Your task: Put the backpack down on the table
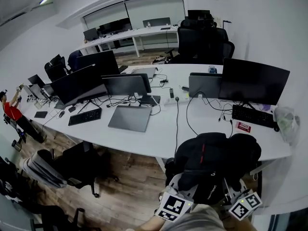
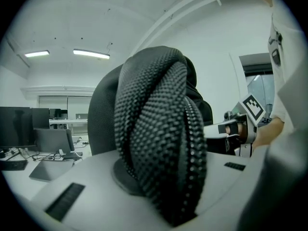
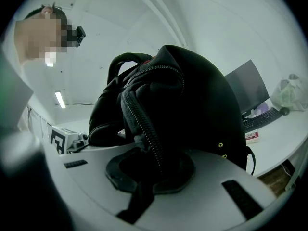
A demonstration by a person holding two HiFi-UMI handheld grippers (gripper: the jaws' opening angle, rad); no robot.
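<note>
Black backpack (image 1: 211,158) is held at the near edge of the white desk (image 1: 144,139), toward its right end; contact with the desk cannot be confirmed. Left gripper (image 2: 159,179) is clamped on a padded mesh shoulder strap (image 2: 154,114). Right gripper (image 3: 151,172) is clamped on a second strap (image 3: 139,117).

There's one backpack (image 1: 211,165), caught between two pairs of jaws. On the worktop (image 1: 159,138) beyond the jaws I count five monitors (image 1: 255,81), two keyboards (image 1: 84,116), one closed laptop (image 1: 130,118), one mouse (image 1: 61,114), one small red-and-white card (image 1: 244,127) and one plastic bag (image 1: 288,121). Far off to the left of the jaws there's one person in red (image 1: 9,110).
</note>
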